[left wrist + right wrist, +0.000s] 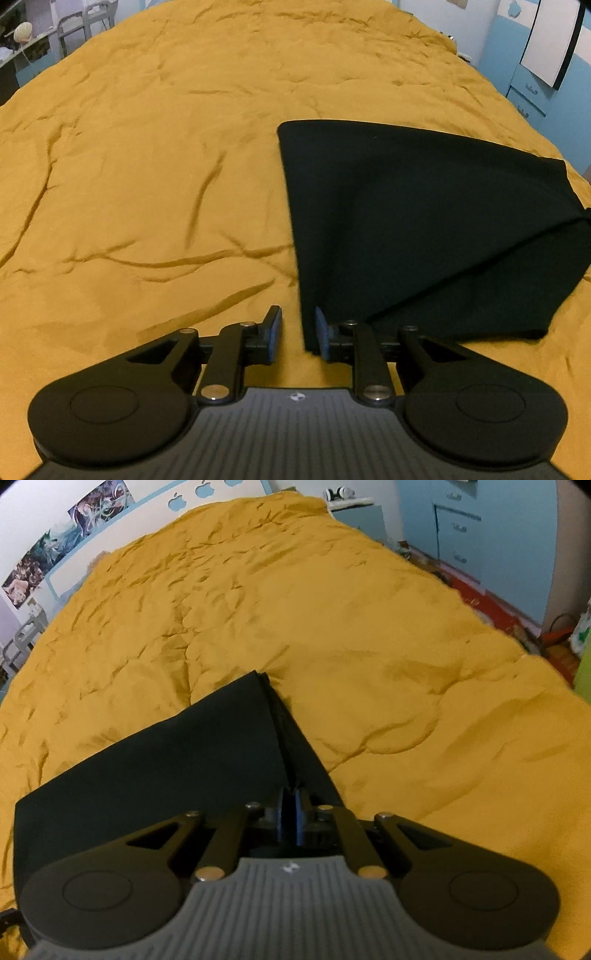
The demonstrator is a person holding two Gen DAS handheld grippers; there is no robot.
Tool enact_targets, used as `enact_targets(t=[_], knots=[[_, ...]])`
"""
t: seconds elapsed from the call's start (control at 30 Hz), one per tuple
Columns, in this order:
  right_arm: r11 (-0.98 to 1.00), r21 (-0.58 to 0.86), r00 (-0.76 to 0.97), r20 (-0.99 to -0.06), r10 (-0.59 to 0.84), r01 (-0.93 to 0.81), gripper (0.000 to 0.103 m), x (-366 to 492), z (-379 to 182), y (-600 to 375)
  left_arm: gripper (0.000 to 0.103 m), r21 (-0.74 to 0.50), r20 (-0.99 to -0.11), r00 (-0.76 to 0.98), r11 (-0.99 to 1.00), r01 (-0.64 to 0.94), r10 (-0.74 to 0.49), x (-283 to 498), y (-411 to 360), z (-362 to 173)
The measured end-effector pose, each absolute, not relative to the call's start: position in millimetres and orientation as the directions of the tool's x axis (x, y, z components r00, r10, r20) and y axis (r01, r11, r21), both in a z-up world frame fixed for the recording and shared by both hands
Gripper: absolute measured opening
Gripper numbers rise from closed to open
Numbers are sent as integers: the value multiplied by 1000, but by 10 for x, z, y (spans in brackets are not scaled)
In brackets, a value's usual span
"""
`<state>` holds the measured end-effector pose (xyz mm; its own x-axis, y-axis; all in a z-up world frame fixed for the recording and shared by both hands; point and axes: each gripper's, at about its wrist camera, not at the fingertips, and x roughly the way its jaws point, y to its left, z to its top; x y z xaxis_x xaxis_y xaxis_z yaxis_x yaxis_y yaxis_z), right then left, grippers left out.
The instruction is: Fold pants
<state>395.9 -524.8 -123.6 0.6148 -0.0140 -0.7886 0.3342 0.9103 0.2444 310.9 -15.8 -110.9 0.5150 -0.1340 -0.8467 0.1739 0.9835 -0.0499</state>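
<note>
1. Pants [424, 221]: in the left wrist view, the right end runs off the picture's right edge; layers indistinct, all black.
2. Pants, right wrist view: near part hidden under the right gripper [291, 814]; whether the pads pinch cloth cannot be told.
3. Bedspread [147, 166]: near edge hidden behind the left gripper [297, 332] body.
4. Wall posters [55, 550]: blurred, subjects unreadable.

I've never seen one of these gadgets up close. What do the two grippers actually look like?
Both look alike: the left gripper and right gripper are matte black, with blue pads inside the fingers, slim link bars joined by silver pins, two rounded discs at the sides, and a ribbed grey plate bearing a small white mark.
</note>
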Motion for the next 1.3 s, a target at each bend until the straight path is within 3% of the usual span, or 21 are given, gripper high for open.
enact_targets(t=[0.1,0.2,0.3,0.5,0.77,1.0,1.3], knots=[[927,212,639,-768,-36,308,10,3789,-1069,-5136,29,-66,-838,526,984,165,-144,3107,-70,-970],[942,215,668,-744,-12,257,19,3638,-939,-4943,31,-187,-796,562,974,127,-226,3155,95,-869],[960,217,689,-724,39,174,19,3548,-875,-4638,40,-334,-764,561,939,78,-318,3313,185,-900],[986,165,732,-674,100,17,13,3474,-883,-3859,40,-490,-742,533,872,-16,-407,3613,194,-1219],[997,46,767,-637,80,-66,0,3589,-1166,-3230,39,-544,-726,520,839,-32,-450,3807,174,-1451],[997,22,679,-731,69,-78,0,3739,-1628,-3149,16,-554,-695,546,833,10,-469,3778,174,-1423],[993,118,699,-707,106,-32,0,3687,-1421,-3349,11,-537,-650,617,843,42,-444,3690,-56,-893]])
